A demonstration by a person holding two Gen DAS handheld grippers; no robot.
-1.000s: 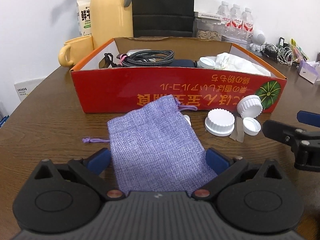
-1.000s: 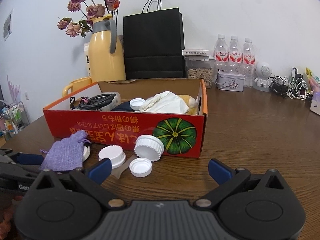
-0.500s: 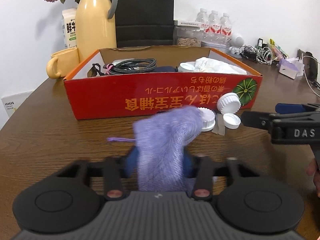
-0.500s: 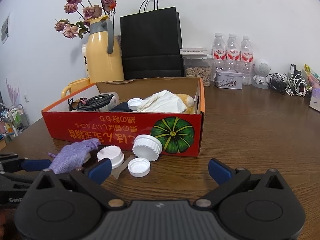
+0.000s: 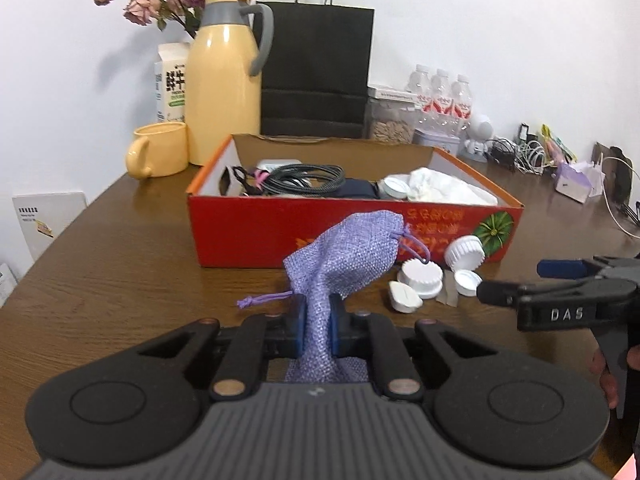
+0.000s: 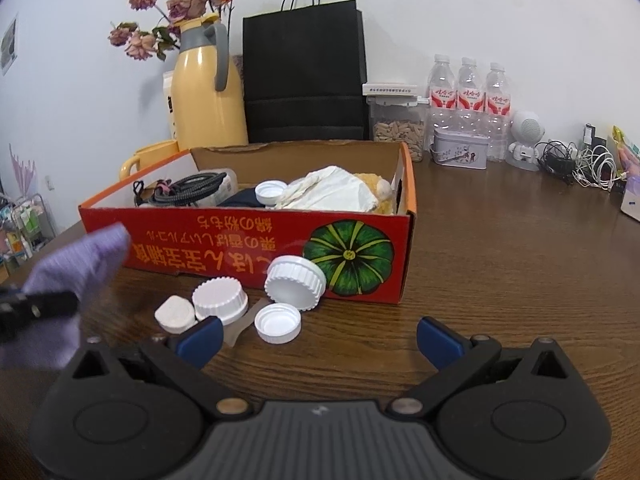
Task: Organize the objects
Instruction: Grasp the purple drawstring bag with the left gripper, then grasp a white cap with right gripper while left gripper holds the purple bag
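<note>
My left gripper (image 5: pixel 318 322) is shut on a purple drawstring pouch (image 5: pixel 352 256) and holds it lifted above the table, in front of the red cardboard box (image 5: pixel 240 232). The pouch shows blurred at the left of the right wrist view (image 6: pixel 80 260). My right gripper (image 6: pixel 318 334) is open and empty, low over the table near several white caps (image 6: pixel 296 280) that lie in front of the box (image 6: pixel 224 240). The box holds cables, a white cloth and a cap. The right gripper shows at the right of the left wrist view (image 5: pixel 560 300).
A yellow thermos (image 5: pixel 224 80), yellow mug (image 5: pixel 160 154), milk carton and black paper bag (image 5: pixel 316 68) stand behind the box. Water bottles (image 6: pixel 468 92), a nut jar, a tin, a small white robot figure and tangled cables (image 6: pixel 580 160) line the back right.
My left gripper closed on the pouch and lifted it off the table, rising and pulling back. The right gripper barely moved.
</note>
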